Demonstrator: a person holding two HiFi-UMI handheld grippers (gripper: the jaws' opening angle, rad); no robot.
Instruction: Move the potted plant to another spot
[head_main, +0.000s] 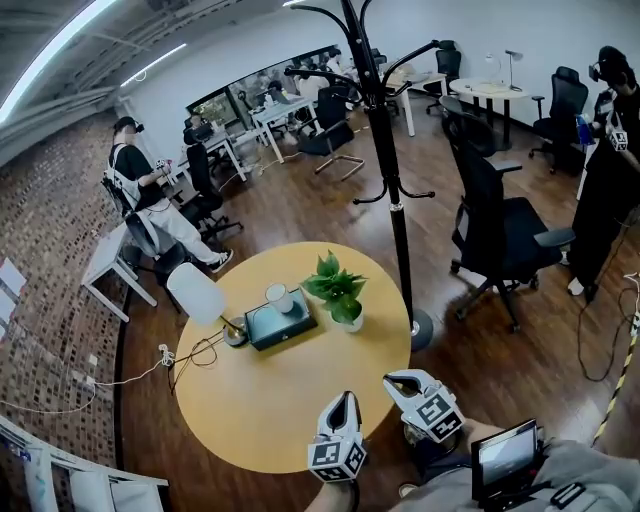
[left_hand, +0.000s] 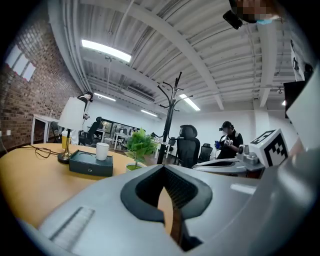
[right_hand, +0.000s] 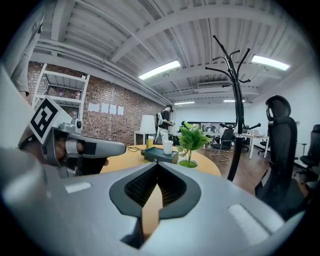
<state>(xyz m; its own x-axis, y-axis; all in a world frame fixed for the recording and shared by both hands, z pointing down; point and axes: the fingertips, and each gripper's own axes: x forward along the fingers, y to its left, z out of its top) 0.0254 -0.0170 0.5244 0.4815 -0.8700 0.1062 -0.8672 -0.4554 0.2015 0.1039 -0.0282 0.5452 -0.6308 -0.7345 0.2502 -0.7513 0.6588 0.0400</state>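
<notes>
Head view, stock of the round table (head_main: 290, 400), task item first.

1. Potted plant (head_main: 338, 290): green leaves in a small white pot, upright, near the table's far edge on its right part. Not touched and not lifted; the move looks not yet begun.
2. Box (head_main: 280, 322): dark and flat, just left of the plant, near or touching its pot. It probably rules out an approach from that side.
3. Cup (head_main: 279, 297): white, standing on the box lid.
4. Lamp (head_main: 197, 292): white shade, base at the left edge, its cable (head_main: 195, 350) trailing off the table on that side.
5. Bare tabletop: the whole near half is free, likely the easiest new spot.
6. Left gripper (head_main: 343, 398): over the near edge, well apart from the plant, jaws drawn together with nothing between them.
7. Right gripper (head_main: 396, 380): beside the left one at the near right edge, jaws likewise pressed together and empty. Both point roughly toward the plant, which suits an approach; they would need to open before taking the pot.
8. Coat stand (head_main: 395, 190): on the floor just past the right edge, close to the plant, a possible snag for the right side.
</notes>
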